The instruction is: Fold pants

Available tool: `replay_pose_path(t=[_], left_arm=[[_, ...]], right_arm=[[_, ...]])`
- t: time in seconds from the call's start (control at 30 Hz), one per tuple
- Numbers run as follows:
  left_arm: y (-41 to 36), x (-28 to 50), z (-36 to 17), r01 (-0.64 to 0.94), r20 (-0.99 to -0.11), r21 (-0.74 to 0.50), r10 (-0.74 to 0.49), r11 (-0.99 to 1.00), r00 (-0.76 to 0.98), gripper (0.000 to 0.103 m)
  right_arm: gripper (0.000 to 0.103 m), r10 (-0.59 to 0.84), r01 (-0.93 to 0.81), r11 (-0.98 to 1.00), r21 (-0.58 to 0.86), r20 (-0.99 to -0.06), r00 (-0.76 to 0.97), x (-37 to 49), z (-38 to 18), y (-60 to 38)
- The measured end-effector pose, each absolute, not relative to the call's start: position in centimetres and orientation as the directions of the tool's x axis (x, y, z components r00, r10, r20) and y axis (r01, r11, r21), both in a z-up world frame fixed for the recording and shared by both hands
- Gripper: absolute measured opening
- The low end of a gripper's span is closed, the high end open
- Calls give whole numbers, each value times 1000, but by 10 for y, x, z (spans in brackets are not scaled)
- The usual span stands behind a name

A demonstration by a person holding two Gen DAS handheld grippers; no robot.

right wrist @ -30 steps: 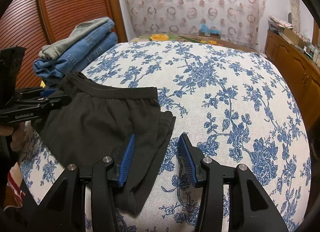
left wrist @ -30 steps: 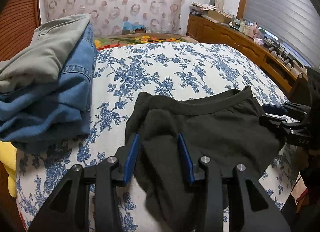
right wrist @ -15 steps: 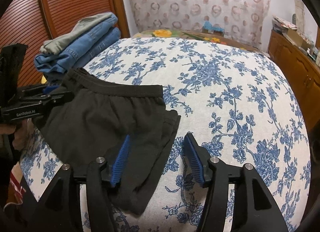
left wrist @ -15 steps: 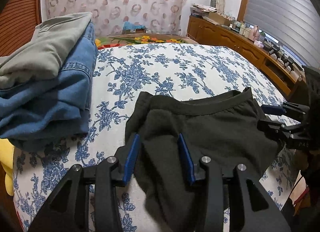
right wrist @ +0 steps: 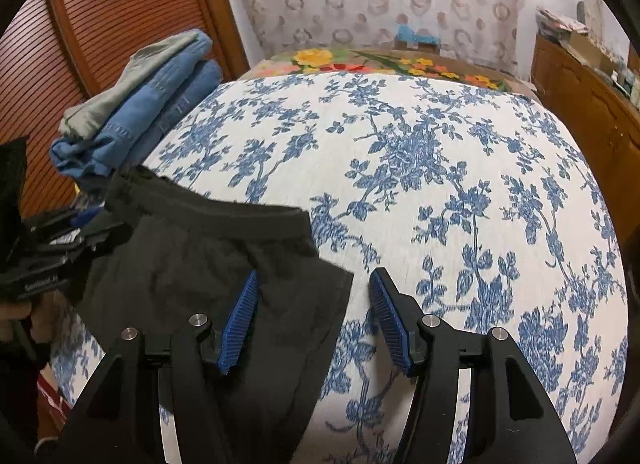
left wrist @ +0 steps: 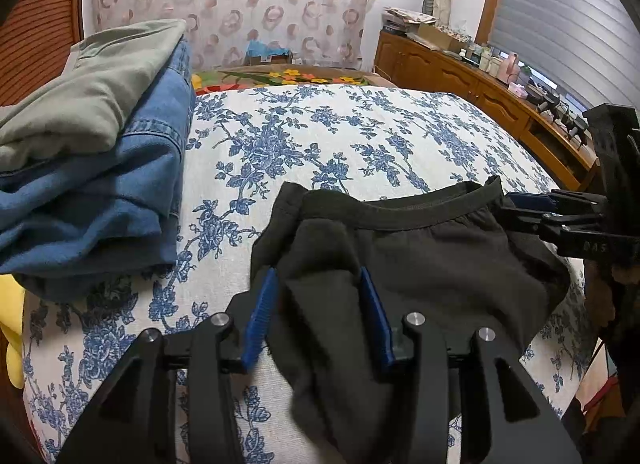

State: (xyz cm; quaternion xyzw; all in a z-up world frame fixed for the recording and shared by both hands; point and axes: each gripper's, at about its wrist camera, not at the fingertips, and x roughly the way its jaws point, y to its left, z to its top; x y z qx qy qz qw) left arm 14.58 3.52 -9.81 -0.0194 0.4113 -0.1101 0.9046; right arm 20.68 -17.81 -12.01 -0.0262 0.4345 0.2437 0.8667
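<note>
Black pants [left wrist: 432, 256] lie folded on the blue-flowered bed cover [left wrist: 320, 135], waistband away from me. My left gripper [left wrist: 317, 276] is shut on a bunched fold at the pants' near left end, and the cloth fills the gap between its blue pads. In the right wrist view the pants [right wrist: 192, 260] spread to the left. My right gripper [right wrist: 315, 276] stands open over their right edge, one pad above black cloth, the other above the cover, neither pressing. Its fingertips [left wrist: 520, 203] show by the waistband's right end. The left gripper [right wrist: 80, 219] appears at the far left.
A pile of folded blue jeans [left wrist: 100, 191] with a grey-green garment [left wrist: 92, 91] on top sits at the bed's left side. A wooden dresser [left wrist: 480, 79] with clutter runs along the right. A slatted wooden door [right wrist: 120, 15] stands behind the pile.
The right gripper's jaws have widened and it has shifted slightly along the pants' right edge. The left gripper has stayed put, holding the same fold.
</note>
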Motion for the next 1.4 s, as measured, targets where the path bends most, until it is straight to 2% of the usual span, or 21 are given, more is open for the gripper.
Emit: replay_pose_path(t=[0.13, 0.33, 0.63, 0.7, 0.73, 0.8, 0.9, 0.93, 0.97, 1.03, 1.4], left_arm=[[35, 143, -97, 178, -735, -124, -211, 976, 644, 44], [42, 112, -83, 168, -704, -147, -222, 975, 675, 44], [40, 61, -87, 192, -685, -185, -267, 964, 678, 44], [37, 59, -89, 197, -680, -177, -265, 964, 684, 39], [36, 60, -91, 200, -685, -178, -267, 964, 678, 33], [35, 63, -95, 202, -693, -185, -273, 962, 667, 27], [33, 63, -95, 215, -688, -180, -279, 960, 669, 13], [33, 62, -95, 210, -684, -170, -269, 963, 678, 7], [34, 61, -92, 203, -678, -166, -261, 965, 687, 6], [38, 58, -87, 195, -663, -172, -260, 966, 702, 6], [22, 18, -73, 252, -662, -184, -309, 950, 683, 6]], right_arm=[[48, 384, -451, 883, 134, -759, 526, 203, -121, -178], [47, 400, -457, 879, 140, -738, 543, 178, -109, -192], [47, 475, -505, 836, 214, -743, 472, 126, -115, -208], [47, 480, -510, 831, 220, -746, 461, 124, -120, -206], [47, 478, -511, 832, 217, -747, 461, 123, -122, -205], [45, 479, -508, 834, 217, -740, 471, 123, -122, -204], [33, 494, -513, 826, 232, -736, 462, 125, -121, -204], [24, 500, -524, 820, 231, -736, 457, 123, -122, -203], [10, 504, -535, 813, 228, -736, 452, 122, -123, -202], [2, 492, -541, 817, 198, -730, 475, 118, -121, -202], [1, 509, -540, 815, 208, -703, 497, 98, -107, -224]])
